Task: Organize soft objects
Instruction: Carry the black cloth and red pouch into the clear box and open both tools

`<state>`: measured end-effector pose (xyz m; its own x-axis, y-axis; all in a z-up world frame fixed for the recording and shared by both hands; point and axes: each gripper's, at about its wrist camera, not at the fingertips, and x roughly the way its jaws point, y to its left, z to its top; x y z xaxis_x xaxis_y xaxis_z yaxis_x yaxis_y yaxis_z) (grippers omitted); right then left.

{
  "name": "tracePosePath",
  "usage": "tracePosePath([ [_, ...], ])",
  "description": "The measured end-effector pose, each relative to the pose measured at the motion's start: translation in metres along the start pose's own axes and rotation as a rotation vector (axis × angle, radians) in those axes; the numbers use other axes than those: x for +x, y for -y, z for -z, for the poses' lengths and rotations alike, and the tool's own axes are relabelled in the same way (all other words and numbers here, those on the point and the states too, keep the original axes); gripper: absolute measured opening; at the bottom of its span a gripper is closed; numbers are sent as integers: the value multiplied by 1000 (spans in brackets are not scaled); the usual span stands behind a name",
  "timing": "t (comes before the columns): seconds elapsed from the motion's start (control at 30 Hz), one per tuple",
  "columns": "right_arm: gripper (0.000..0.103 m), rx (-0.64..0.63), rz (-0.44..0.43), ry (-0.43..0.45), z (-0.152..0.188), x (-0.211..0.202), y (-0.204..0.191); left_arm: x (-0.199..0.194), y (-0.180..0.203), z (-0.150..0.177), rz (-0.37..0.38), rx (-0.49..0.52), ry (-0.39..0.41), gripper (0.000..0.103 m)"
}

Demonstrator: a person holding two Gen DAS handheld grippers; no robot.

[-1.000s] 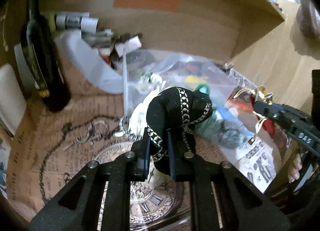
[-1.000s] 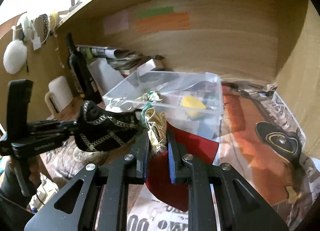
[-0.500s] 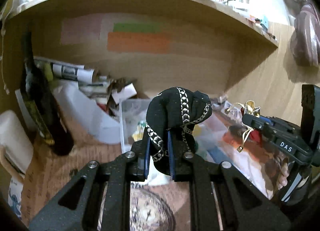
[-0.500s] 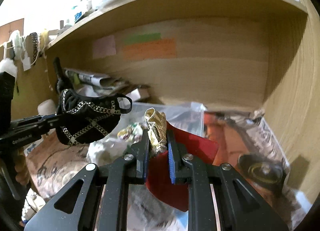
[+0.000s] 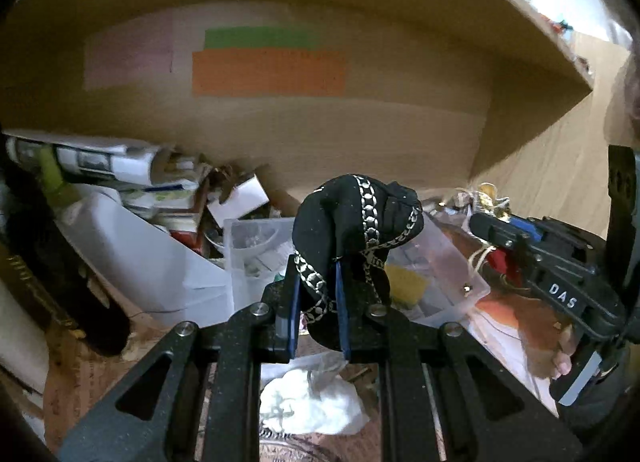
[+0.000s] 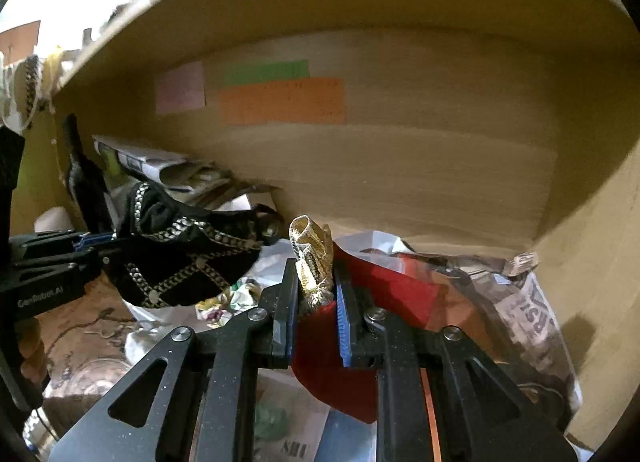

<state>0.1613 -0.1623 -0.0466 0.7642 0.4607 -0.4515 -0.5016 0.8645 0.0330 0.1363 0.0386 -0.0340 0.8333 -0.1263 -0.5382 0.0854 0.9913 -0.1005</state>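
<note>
My left gripper [image 5: 316,282] is shut on a black cloth pouch [image 5: 352,222] trimmed with silver chain, held in the air above a clear plastic box [image 5: 248,262]. The same pouch [image 6: 180,262] shows at the left of the right wrist view, pinched by the left gripper [image 6: 100,250]. My right gripper [image 6: 316,282] is shut on a red cloth pouch [image 6: 332,362] with a gold ribbon top [image 6: 312,250], also lifted. In the left wrist view the right gripper [image 5: 480,226] holds that gold ribbon [image 5: 488,198] at the right.
A wooden shelf alcove with orange [image 5: 268,72], green and pink notes on its back wall. A dark bottle [image 5: 48,270], rolled papers [image 5: 100,158] and a white plastic sheet [image 5: 140,258] crowd the left. White crumpled cloth [image 5: 312,402] lies below; printed paper [image 6: 532,310] covers the floor.
Both grippers rose with their pouches still held, and the view tilted up from the shelf floor toward the back wall. The clear box now sits lower and nearer.
</note>
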Motion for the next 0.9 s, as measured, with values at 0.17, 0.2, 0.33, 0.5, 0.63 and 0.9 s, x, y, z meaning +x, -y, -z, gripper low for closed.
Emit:
tracePosePath([
  [0.17,15,-26,10,-70,3,32,-5,32,-5,-1,22,-2,-81,15],
  [0.2,15,-28,10,-84,4,37,-6,39,-6,-1,30,-2,-102,15],
  [0.33,15,-42,1,-152,11,58,-9,66,-10,2,45,-8,-174,15],
  [0.5,15,-61,-22,-231,21,77,-14,83,-9,8,35,10,-228,15],
  [0.63,20,-71,-32,-261,25,80,-16,86,-9,11,28,13,-236,18],
  [0.9,40,-64,-46,-242,19,69,-18,69,-18,4,24,-16,-187,29],
])
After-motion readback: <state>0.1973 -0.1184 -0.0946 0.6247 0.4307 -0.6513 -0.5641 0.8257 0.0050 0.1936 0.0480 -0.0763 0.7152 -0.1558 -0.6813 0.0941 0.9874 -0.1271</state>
